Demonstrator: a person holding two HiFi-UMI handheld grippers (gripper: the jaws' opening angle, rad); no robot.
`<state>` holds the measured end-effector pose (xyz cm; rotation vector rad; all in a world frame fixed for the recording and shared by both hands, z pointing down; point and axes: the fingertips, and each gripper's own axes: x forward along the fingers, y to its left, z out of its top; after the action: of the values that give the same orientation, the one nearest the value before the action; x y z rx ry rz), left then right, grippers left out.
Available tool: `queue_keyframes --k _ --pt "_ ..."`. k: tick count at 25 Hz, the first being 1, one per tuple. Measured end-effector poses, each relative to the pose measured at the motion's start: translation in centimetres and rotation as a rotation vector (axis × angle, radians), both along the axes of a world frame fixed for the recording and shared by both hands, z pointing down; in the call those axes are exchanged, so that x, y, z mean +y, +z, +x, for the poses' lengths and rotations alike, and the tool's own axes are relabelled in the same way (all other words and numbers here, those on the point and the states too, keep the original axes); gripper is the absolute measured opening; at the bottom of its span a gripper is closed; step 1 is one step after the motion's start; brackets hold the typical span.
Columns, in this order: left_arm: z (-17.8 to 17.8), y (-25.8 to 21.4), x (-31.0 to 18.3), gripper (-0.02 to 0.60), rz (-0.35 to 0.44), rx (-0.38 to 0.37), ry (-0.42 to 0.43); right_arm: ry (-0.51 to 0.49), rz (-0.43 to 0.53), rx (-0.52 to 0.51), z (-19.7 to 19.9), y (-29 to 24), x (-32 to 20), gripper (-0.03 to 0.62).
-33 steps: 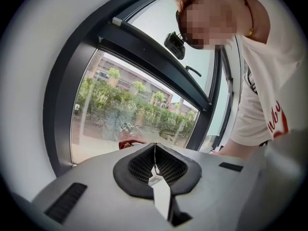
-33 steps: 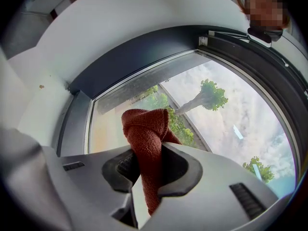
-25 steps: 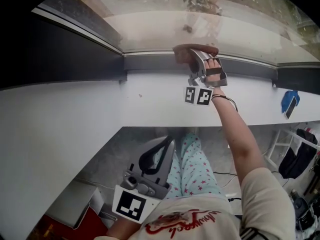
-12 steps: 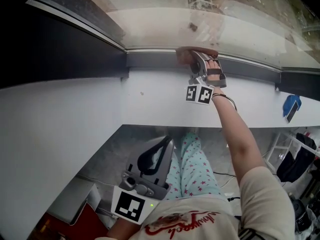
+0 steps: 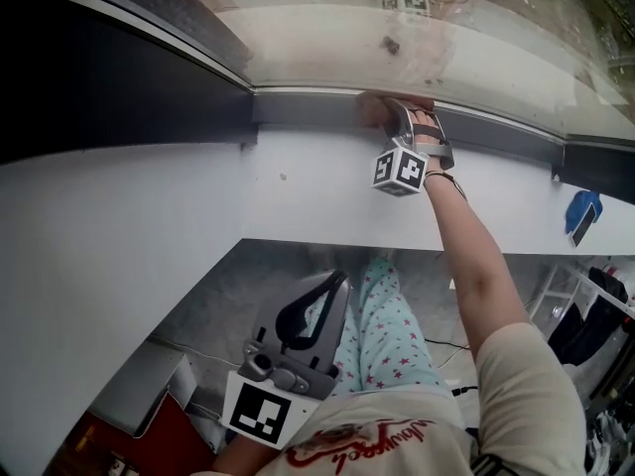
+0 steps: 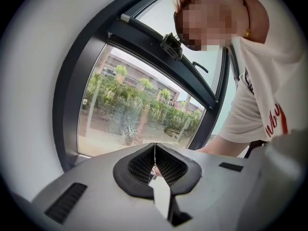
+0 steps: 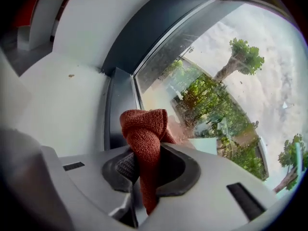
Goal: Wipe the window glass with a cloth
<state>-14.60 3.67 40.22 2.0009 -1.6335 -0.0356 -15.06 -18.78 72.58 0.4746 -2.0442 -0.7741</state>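
cloth at the foot of the glass

the right gripper (image 7: 147, 167) has its jaws clamped on a rust-red cloth (image 7: 143, 136), whose bunched end meets the window glass (image 7: 216, 81) at its lower frame (image 7: 120, 109). the left gripper (image 6: 155, 161) has its jaws together, gripping nothing.

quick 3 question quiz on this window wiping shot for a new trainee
1. True or false: the right gripper is shut on a rust-red cloth.
2. Which gripper hangs low by the person's lap, away from the window glass? A) left gripper B) right gripper
3. Fill in: the left gripper's jaws are ___.
Key: 1 true; 2 A; 3 shut, with nothing between them.
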Motion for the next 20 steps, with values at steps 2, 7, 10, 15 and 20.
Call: queue_keyframes --k 2,7,10,15,20 --pt "0.2 0.1 0.0 0.021 -0.003 0.001 -0.002 -0.005 -0.019 0.023 -0.1 0.0 0.2 0.086" --pt "0.2 -1.2 -0.4 0.021 0.033 -0.012 -0.002 -0.005 0.087 -0.135 -1.0 -6.9 1.3 0.083" --pt "0.6 -3.3 -0.5 0.021 0.080 -0.035 -0.001 -0.013 0.157 -0.298 -1.5 -15.6 2.8 0.083" --pt "0.9 -8.8 -0.6 0.021 0.165 -0.075 -0.037 -0.064 0.359 -0.487 -1.5 -33.4 5.0 0.083" --pt "-1.5 -11.2 0.9 0.021 0.216 -0.123 -0.037 -0.082 0.615 -0.523 -2.4 -44.6 6.4 0.083"
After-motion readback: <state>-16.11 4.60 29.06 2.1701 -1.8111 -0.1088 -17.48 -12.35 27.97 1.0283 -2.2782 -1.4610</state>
